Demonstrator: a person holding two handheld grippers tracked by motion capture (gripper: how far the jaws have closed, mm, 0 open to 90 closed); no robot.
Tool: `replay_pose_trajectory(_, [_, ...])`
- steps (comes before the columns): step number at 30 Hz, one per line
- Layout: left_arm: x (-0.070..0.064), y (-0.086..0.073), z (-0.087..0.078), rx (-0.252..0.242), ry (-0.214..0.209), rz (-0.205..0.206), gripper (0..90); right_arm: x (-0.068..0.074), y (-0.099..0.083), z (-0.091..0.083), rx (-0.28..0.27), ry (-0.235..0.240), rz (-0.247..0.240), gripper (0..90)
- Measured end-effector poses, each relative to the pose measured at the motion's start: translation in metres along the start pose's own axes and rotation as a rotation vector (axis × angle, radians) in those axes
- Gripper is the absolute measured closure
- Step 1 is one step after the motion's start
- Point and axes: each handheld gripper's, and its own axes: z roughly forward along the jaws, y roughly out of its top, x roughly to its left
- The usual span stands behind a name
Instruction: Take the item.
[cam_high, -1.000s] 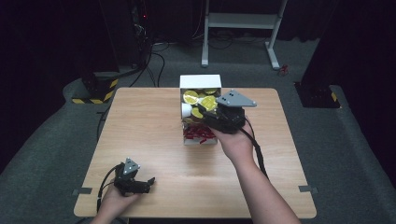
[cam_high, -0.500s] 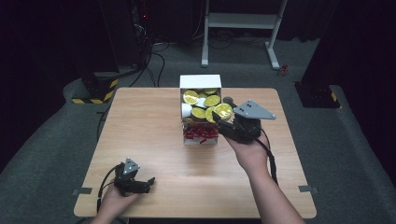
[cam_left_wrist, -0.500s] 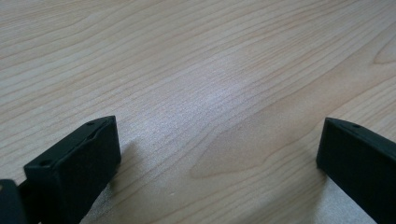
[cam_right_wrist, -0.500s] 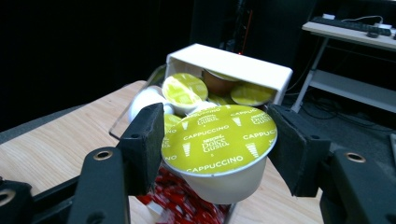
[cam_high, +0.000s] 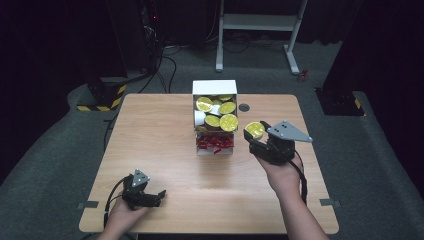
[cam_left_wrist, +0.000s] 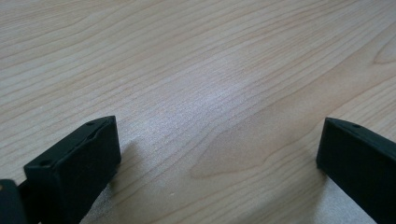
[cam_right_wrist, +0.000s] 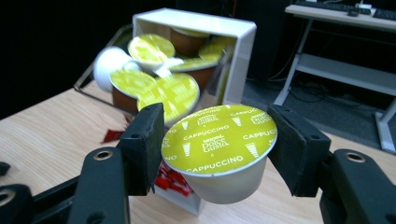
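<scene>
R gripper (cam_high: 255, 131) sits just right of the white box (cam_high: 215, 87), above the wooden counter (cam_high: 165, 130), w/ its fingers (cam_right_wrist: 144, 140) clamped on a coffee capsule (cam_right_wrist: 219, 140). Capsule is pinched at the rim on both sides, yellow-green foil lid up and tilted toward the camera; lid reads "Cappuccino" and "Nescafé Dolce Gusto". Cup body under the lid is white; its bottom is partly cut off by the fingers. In the high view the capsule (cam_high: 255, 129) is apart from the box, just beside its right wall, held clear of the counter.

Box is open on top, packed w/ more capsules (cam_high: 220, 112) lying at mixed angles: yellow-green lids, some brown bodies, one white body on its side. Exact count hard to tell; they overlap and the right gripper view blurs them. Red print or bits (cam_high: 215, 142) at the box's near end – can't make out what they are.

L gripper (cam_high: 157, 196) is at the near-left corner of the counter, resting low on it, well apart from the box. Its fingers (cam_left_wrist: 79, 163) are spread wide w/ bare wood between them; right finger cut off at the frame edge.

Small dark round spot (cam_high: 244, 107) on the counter beyond the capsule; too small to identify.
</scene>
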Motion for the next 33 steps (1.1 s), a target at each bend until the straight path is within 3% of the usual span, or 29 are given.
replay_pose_trajectory(17, [0.000,0.000,0.000,0.000,0.001,-0.002,0.1,-0.030,-0.070,0.000,0.089,-0.061,0.063,39.8])
replay_pose_trajectory(29, [0.000,0.000,0.000,0.000,0.001,-0.001,0.1,-0.034,-0.112,0.016,0.177,-0.093,0.062,39.8])
replay_pose_trajectory(33, [0.000,0.000,0.000,0.000,0.001,-0.002,0.1,-0.034,-0.133,0.024,0.229,-0.107,0.063,39.8])
